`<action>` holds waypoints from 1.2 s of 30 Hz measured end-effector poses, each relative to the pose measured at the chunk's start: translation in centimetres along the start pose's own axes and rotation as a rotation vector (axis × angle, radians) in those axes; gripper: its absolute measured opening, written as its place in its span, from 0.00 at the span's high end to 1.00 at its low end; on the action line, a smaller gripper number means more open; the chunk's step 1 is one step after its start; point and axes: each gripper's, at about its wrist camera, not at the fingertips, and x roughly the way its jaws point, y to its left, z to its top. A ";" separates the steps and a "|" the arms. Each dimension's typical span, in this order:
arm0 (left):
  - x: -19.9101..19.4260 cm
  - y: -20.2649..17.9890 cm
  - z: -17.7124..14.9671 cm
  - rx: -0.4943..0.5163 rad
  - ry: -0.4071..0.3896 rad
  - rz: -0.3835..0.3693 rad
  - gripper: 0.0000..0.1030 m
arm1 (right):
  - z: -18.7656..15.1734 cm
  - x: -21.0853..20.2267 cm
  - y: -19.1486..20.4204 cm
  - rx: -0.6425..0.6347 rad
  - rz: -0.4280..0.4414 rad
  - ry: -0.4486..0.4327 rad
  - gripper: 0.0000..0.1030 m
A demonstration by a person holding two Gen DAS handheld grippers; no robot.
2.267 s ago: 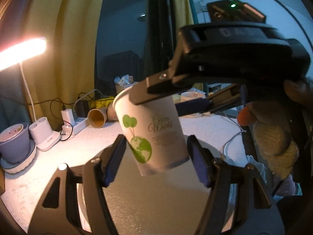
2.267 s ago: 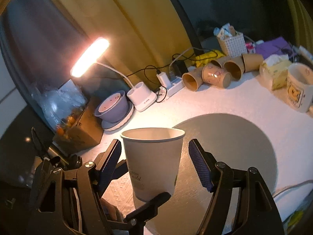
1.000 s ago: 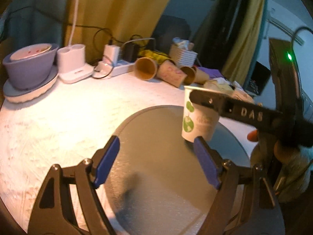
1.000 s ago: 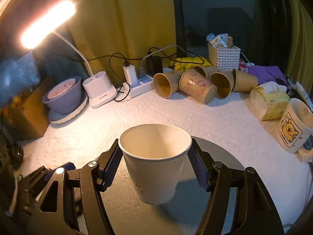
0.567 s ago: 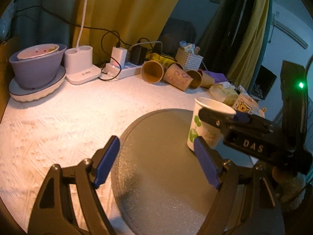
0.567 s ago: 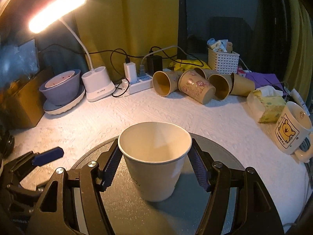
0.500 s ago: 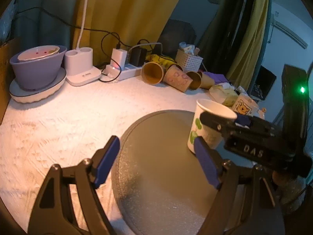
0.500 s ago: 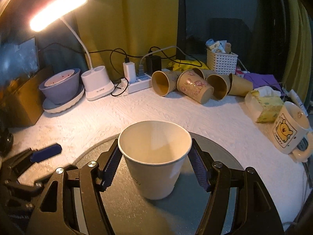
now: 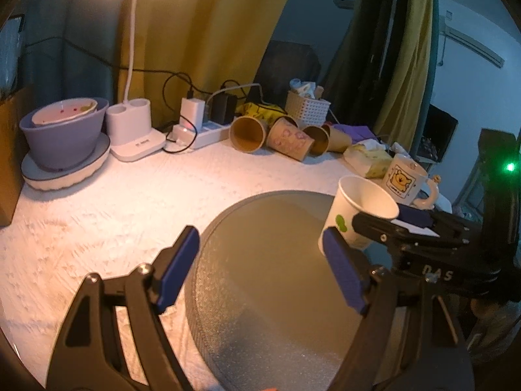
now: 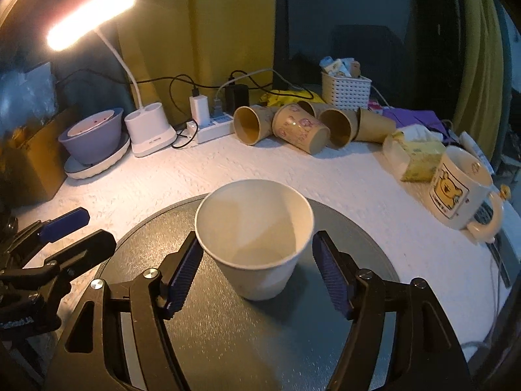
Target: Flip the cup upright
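A white paper cup point(image 10: 255, 238) with green print stands upright, mouth up, on the round grey mat point(image 10: 228, 342). My right gripper point(image 10: 257, 268) is open, its blue pads a small gap off each side of the cup. In the left wrist view the cup point(image 9: 358, 215) sits at the mat's point(image 9: 276, 277) right edge, with the right gripper's black fingers around it. My left gripper point(image 9: 260, 270) is open and empty over the mat's left part, well left of the cup.
Several brown paper cups point(image 10: 293, 127) lie on their sides at the back by a power strip point(image 10: 211, 127). A lamp base point(image 10: 149, 133), a purple bowl point(image 10: 92, 138), a tissue pack point(image 10: 413, 156) and a bear mug point(image 10: 459, 189) stand around the mat.
The right gripper lowered the cup onto the mat and opened, so the cup now stands free. The left gripper pulled back to the left, away from the cup.
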 end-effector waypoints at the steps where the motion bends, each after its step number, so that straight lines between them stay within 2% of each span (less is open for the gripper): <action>1: -0.1 -0.1 0.0 0.007 -0.005 0.002 0.23 | -0.1 -0.2 -0.2 0.008 0.001 0.001 0.27; 3: -0.3 -0.4 0.0 0.017 -0.010 0.008 0.23 | -0.4 -0.8 -0.3 0.016 0.000 0.005 0.27; 6: -0.8 -0.9 -0.1 0.036 -0.025 0.009 0.16 | -0.7 -1.7 -0.3 0.021 -0.003 0.004 0.27; 20: -4.0 -3.3 0.4 0.077 -0.096 -0.009 0.15 | -2.2 -6.9 -0.9 0.048 -0.034 -0.040 0.27; 36: -9.7 -7.3 3.9 0.148 -0.196 -0.003 0.13 | -0.9 -13.5 -1.1 0.054 -0.065 -0.155 0.27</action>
